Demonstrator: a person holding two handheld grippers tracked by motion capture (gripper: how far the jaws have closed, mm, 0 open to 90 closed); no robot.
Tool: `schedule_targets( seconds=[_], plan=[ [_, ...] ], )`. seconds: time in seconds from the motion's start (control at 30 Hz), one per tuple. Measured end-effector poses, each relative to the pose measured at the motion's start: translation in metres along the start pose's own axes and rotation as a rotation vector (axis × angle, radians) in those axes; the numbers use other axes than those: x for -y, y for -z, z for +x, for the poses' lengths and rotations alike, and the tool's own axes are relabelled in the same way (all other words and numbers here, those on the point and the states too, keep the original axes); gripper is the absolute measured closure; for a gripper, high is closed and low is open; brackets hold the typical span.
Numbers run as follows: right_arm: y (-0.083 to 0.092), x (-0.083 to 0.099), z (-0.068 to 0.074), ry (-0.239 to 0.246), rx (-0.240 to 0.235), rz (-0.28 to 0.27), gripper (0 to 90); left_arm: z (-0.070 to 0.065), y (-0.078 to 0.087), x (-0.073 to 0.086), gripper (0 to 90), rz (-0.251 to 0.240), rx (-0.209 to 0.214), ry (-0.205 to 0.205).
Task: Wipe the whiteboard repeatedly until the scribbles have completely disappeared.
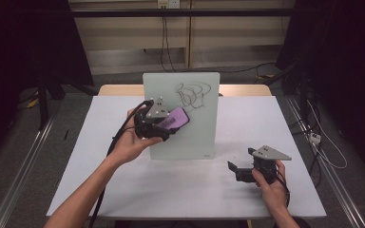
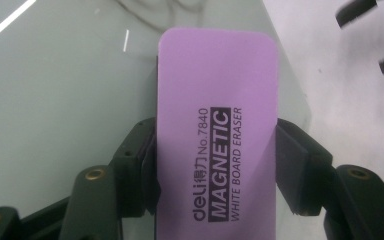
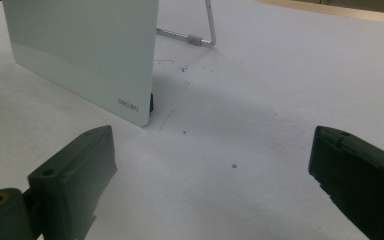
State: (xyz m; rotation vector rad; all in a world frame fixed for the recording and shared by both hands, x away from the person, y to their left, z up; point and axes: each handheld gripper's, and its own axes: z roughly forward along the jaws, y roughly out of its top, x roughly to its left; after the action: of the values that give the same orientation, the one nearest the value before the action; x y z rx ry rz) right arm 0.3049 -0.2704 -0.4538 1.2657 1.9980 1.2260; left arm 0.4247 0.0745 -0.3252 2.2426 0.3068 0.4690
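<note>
A small glass whiteboard [image 1: 190,133] stands propped on the white table [image 1: 123,190], with black scribbles [image 1: 192,94] near its top. My left gripper [image 1: 164,124] is shut on a purple magnetic whiteboard eraser [image 1: 177,118], held in front of the board's left half below the scribbles. Up close, the eraser [image 2: 215,130] sits clamped between both jaws, the board's glass [image 2: 55,100] behind it. My right gripper [image 1: 241,166] rests low at the table's right front, open, nothing between its jaws. From there the board's lower corner [image 3: 130,100] and its wire stand [image 3: 200,40] show.
The table's far edge meets a wooden strip [image 1: 119,89]. Cables [image 1: 164,42] hang along the back wall, and more lie on the floor at the right [image 1: 323,142]. Dark curtains flank both sides.
</note>
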Motion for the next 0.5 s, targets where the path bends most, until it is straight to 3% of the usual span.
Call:
schedule_targets(
  seconds=[0.1, 0.17, 0.33, 0.5],
  plan=[
    [0.001, 0.0, 0.0, 0.001, 0.0, -0.003, 5.2, 0.009, 0.008, -0.011, 40.7, -0.022, -0.027, 0.01],
    [0.001, 0.0, -0.001, -0.003, 0.002, -0.004, 5.2, 0.017, 0.013, -0.017, 40.7, -0.038, -0.026, 0.039],
    [0.001, 0.0, -0.001, -0.001, 0.0, -0.006, 5.2, 0.025, 0.02, -0.032, 40.7, -0.048, -0.064, 0.023],
    [0.001, 0.0, -0.001, -0.001, -0.001, -0.005, 5.2, 0.037, 0.029, -0.042, 40.7, -0.089, -0.079, 0.051]
  ],
)
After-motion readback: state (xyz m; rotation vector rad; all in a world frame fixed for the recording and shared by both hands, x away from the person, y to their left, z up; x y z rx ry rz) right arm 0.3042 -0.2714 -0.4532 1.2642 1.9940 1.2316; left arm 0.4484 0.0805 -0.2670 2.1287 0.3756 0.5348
